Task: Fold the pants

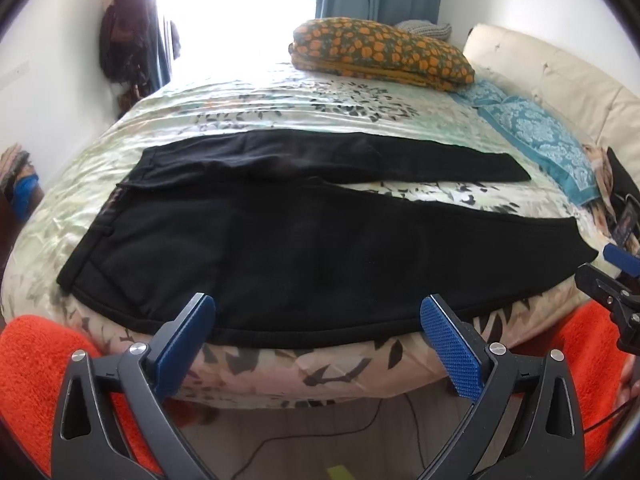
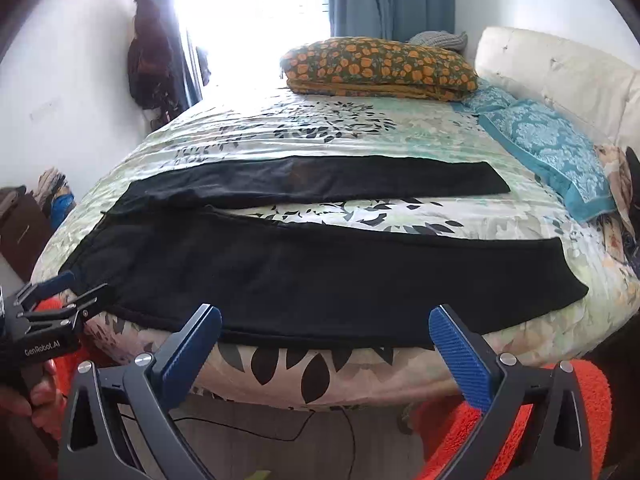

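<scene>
**Pants laid flat, nothing grabbed yet, and a couple of ways this goes sideways**

The black pants (image 1: 304, 248) are spread flat across the bed (image 1: 280, 112), waistband at the left, both legs running right in a shallow V, with the near leg lying right along the bed's near edge. The left gripper (image 1: 318, 320) hovers just off that near edge, fingers spread wide, holding nothing. Same for the right gripper (image 2: 325, 326): wide apart, empty.

Likely risks: the near leg sits so close to the edge that a clumsy pinch could drag it off. The bedsheet looks slick, so the fingers might grab sheet along with fabric.

Containers: none visible, just a folded floral quilt (image 1: 380, 52) on the far side.
</scene>
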`<act>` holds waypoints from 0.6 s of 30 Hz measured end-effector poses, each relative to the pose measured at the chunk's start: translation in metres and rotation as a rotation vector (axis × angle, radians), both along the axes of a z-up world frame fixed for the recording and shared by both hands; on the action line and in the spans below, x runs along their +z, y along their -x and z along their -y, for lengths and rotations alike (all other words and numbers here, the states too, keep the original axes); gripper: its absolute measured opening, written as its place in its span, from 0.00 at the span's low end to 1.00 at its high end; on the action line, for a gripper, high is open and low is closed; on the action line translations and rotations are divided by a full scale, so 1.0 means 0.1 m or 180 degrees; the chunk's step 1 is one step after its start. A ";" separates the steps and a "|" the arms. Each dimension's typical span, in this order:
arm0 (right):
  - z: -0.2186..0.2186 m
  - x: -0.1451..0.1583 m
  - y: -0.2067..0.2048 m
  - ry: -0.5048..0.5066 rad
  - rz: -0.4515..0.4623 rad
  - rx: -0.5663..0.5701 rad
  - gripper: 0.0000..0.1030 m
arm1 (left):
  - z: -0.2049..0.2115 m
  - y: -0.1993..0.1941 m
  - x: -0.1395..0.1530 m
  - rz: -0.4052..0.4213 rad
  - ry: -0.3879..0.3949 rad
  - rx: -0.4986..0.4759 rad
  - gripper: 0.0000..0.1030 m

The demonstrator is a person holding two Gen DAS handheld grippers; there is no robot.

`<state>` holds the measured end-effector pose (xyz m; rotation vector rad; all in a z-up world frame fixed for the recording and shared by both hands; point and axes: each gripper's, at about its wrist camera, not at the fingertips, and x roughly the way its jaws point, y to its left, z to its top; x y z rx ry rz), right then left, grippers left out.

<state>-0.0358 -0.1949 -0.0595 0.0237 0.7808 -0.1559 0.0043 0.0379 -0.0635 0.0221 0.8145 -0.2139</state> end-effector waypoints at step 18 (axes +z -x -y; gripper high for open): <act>0.13 -0.29 -0.13 -0.0091 -0.0194 -0.0047 1.00 | -0.42 -1.91 -0.29 0.0070 -0.0212 0.0825 0.99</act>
